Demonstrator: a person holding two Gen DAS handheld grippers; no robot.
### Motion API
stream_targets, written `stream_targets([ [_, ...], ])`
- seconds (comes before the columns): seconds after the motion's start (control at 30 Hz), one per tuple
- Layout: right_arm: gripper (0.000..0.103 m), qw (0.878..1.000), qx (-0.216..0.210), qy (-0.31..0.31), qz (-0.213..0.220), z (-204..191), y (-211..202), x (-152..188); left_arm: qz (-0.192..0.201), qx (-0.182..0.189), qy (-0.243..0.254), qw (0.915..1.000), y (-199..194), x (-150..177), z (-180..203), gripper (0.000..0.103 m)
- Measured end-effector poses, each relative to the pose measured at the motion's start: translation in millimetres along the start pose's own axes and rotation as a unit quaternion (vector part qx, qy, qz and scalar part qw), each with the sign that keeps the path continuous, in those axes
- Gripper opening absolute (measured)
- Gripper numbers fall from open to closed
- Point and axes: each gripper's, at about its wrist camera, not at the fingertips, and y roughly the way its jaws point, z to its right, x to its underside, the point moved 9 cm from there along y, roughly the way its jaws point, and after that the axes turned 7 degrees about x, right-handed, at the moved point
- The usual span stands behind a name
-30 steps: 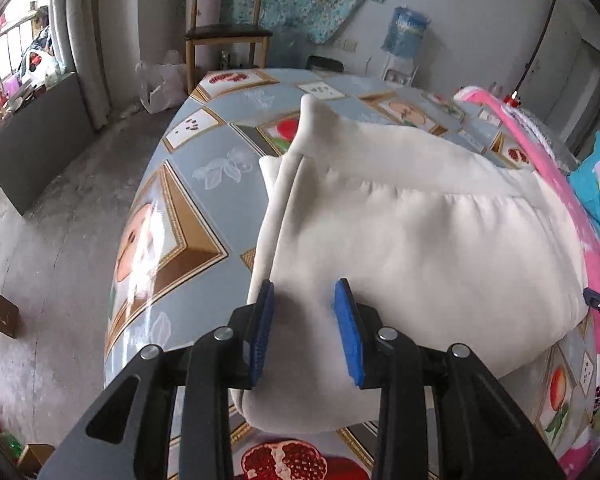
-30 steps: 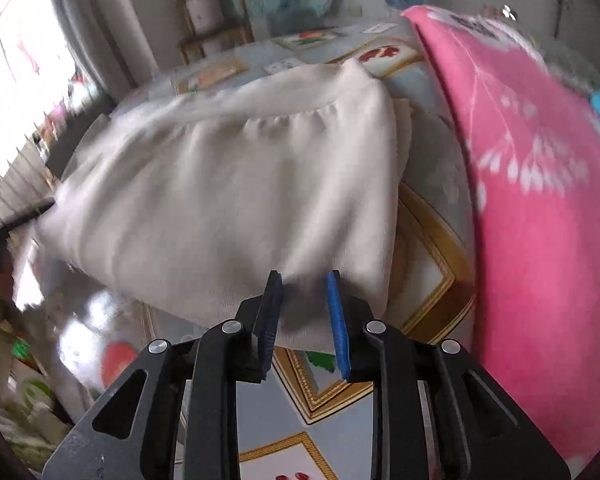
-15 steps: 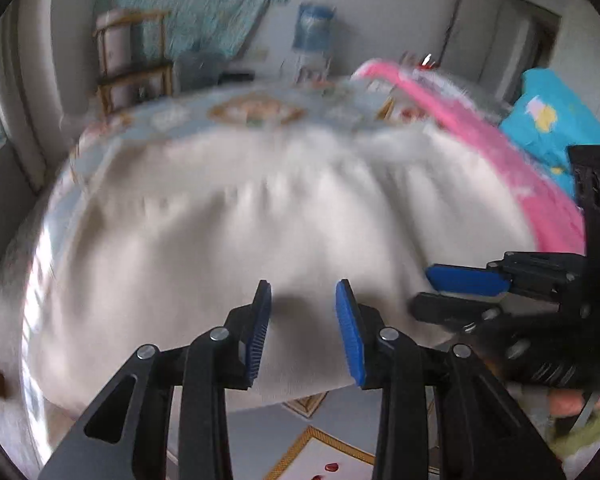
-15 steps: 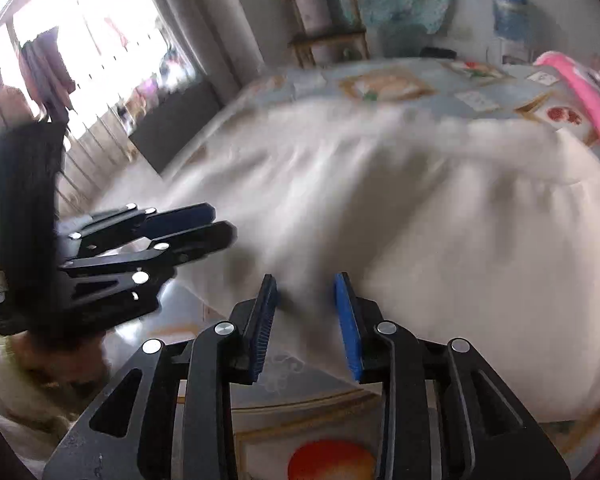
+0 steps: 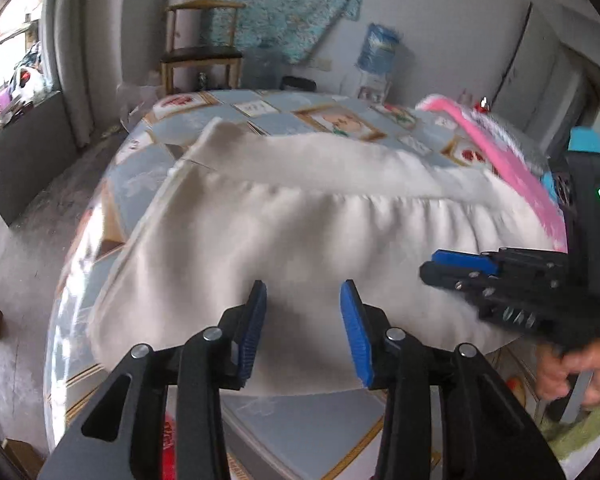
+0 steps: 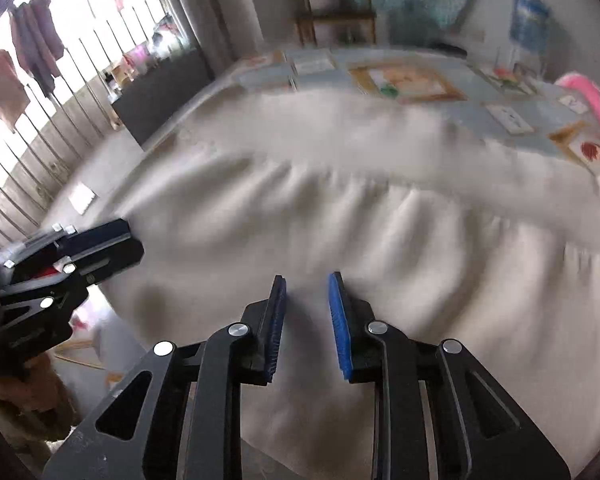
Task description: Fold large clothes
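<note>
Table point(image 5: 284, 432), as I see it from both wrist views: covered in a glossy pale blue cloth printed with gold-framed fruit panels. Lying directly on it: one folded cream garment point(image 5: 300, 240) with a gathered seam, spread across the near half; one pink blanket point(image 5: 512, 168) along the right edge

Daylight from window point(image 6: 60, 80), glare there, motion blur, fisheye edges dark
</note>
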Motion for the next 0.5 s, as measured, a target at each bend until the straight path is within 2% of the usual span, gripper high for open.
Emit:
stream_targets([
  [0.1,0.024,0.999,-0.019,0.043,0.024,17,-18,-30,0.012,-0.006,-0.013,0.9998,-9,2,-12,0.044],
  [0.2,0.028,0.997,0.023,0.069,0.038,46,-11,-65,0.017,0.002,-0.022,0.9996,-13,3,-17,0.044],
  [0.27,0.031,0.995,0.073,0.064,0.016,65,9,-65,0.018,-0.001,-0.015,0.9997,-19,4,-14,0.049],
  [0.3,0.031,0.994,0.080,0.069,0.002,71,16,-60,0.019,0.000,-0.012,0.9997,-23,5,-12,0.054],
  [0.33,0.031,0.995,0.066,0.081,0.001,75,17,-58,0.022,0.002,-0.008,0.9997,-28,5,-10,0.055],
  [0.4,0.032,0.994,0.064,0.094,0.002,79,3,-51,0.027,0.002,0.000,0.9996,-38,6,-7,0.060],
  [0.43,0.039,0.992,0.062,0.107,0.013,79,-7,-49,0.029,0.002,0.004,0.9996,-44,6,-5,0.064],
  [0.47,0.052,0.991,0.059,0.115,0.025,81,-20,-44,0.031,0.004,0.009,0.9995,-48,6,-2,0.069],
  [0.5,0.058,0.989,0.064,0.123,0.044,85,-40,-31,0.033,0.004,0.014,0.9994,-51,6,-1,0.075],
])
